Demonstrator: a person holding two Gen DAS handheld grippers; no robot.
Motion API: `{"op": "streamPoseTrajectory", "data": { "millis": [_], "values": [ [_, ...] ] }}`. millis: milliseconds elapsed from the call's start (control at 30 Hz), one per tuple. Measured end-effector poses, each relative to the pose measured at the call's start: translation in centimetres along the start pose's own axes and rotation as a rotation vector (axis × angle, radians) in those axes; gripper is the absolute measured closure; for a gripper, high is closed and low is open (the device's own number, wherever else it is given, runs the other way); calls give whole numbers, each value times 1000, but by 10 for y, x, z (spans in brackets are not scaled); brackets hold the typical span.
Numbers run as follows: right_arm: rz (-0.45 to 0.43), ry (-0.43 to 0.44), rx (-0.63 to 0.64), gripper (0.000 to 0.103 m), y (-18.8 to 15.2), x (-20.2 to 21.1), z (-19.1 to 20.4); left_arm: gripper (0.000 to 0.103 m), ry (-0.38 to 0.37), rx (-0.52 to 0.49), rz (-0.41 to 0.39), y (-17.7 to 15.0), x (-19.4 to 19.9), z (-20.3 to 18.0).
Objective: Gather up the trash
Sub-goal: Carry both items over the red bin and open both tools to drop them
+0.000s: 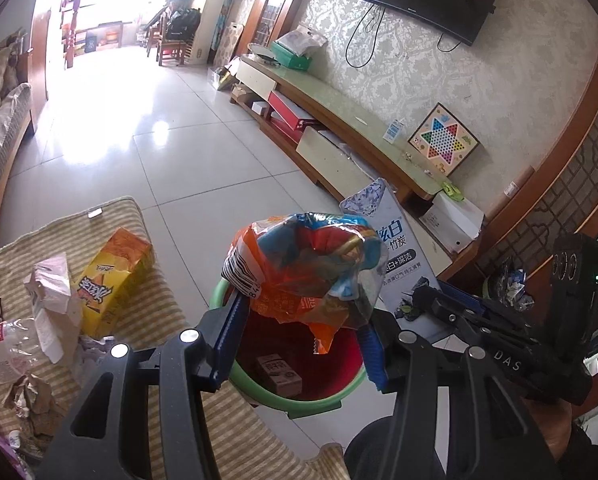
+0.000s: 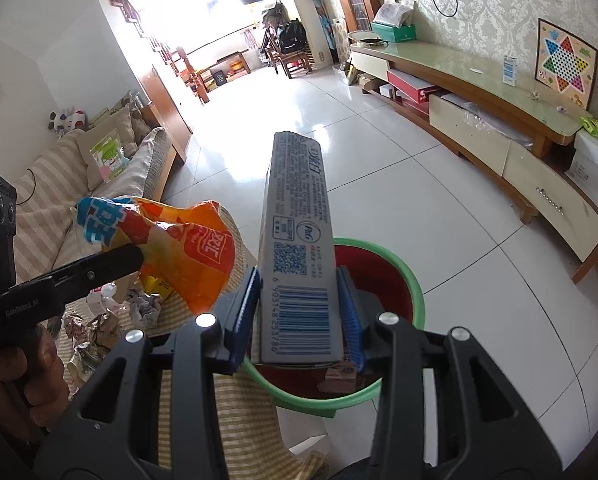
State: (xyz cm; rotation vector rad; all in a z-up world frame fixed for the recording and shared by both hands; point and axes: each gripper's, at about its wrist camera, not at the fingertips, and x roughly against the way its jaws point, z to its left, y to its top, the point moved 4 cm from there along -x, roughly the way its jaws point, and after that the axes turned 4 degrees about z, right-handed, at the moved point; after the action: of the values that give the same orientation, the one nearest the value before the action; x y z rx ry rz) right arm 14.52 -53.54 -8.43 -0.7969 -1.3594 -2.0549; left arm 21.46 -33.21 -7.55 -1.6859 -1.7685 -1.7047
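Here the left gripper (image 1: 303, 320) tilts down over the green-rimmed red bin (image 1: 327, 400), its blue pads pressed against a crumpled orange-and-blue snack bag (image 1: 299, 272) held above the opening. Beside it, the right gripper (image 2: 299, 312) points forward and slightly down, jaws clamped on the lower end of a long grey toothpaste box (image 2: 297, 232) that stands up over the same bin (image 2: 411, 284). A small carton (image 1: 279, 372) lies inside the bin. Left of it, a striped cushion (image 1: 219, 412) carries a yellow box (image 1: 111, 276), crumpled paper (image 1: 51, 304) and a clear bottle (image 1: 7, 348). Beyond, a TV cabinet (image 1: 339, 108) lines the wall.
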Motion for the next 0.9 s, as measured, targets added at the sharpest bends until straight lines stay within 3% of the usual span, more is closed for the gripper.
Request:
{"op": "streamPoseTrajectory", "data": {
  "millis": [600,700,767,833,867,900],
  "values": [
    [47,-3,-35,64,-13,-20,-19,53,0,-20,58,3,-33,-14],
    [52,-7,-33,64,-13,-23,-19,49,10,-9,52,6,-35,-12],
    [54,-10,-32,64,-13,-24,-19,36,-5,9,44,8,-33,-10],
    [47,-14,-29,52,-12,-24,-19,31,-19,21,30,10,-31,-8],
    [40,-23,-25,36,-12,-23,-19,29,-23,22,25,11,-29,-9],
    [32,-29,-22,26,-12,-22,-19,29,-27,23,19,12,-27,-8]
  ]
}}
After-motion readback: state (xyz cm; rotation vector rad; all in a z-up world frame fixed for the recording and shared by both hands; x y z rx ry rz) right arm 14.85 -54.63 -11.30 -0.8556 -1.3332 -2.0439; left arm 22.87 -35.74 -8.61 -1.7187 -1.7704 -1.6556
